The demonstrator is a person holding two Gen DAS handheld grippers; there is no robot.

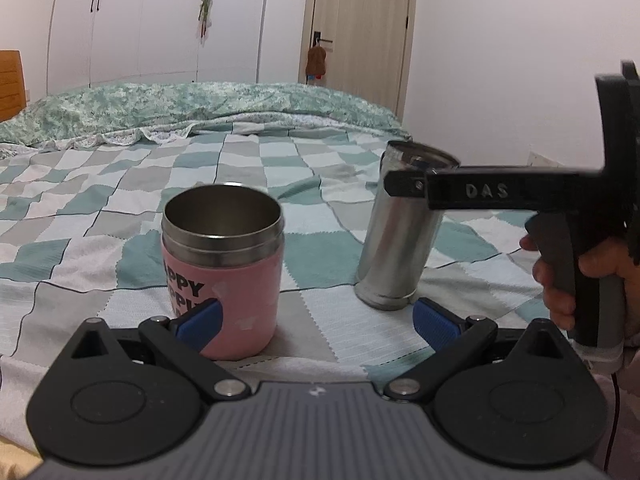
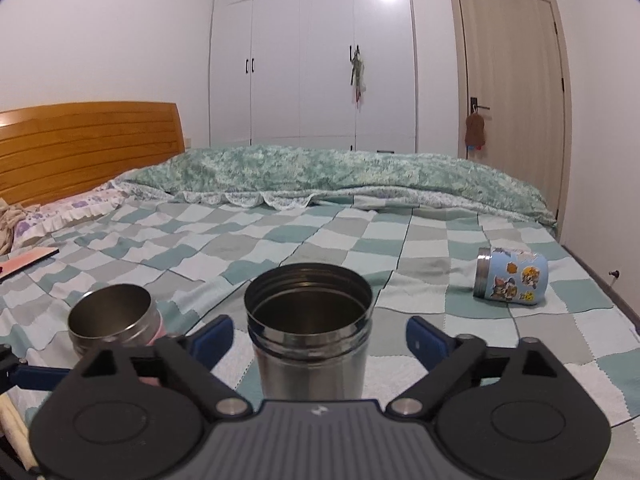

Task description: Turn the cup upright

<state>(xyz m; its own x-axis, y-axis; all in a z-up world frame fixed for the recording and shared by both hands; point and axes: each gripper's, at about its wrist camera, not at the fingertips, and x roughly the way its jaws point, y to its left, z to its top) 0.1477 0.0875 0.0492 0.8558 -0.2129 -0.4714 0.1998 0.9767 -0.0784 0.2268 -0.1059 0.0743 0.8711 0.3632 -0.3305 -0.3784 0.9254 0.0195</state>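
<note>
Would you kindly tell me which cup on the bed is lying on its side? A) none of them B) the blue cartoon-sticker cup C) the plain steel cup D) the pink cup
B: the blue cartoon-sticker cup lies on its side on the checked bedspread with its steel rim pointing left, while the pink cup and the plain steel cup both stand with their mouths up.
</note>
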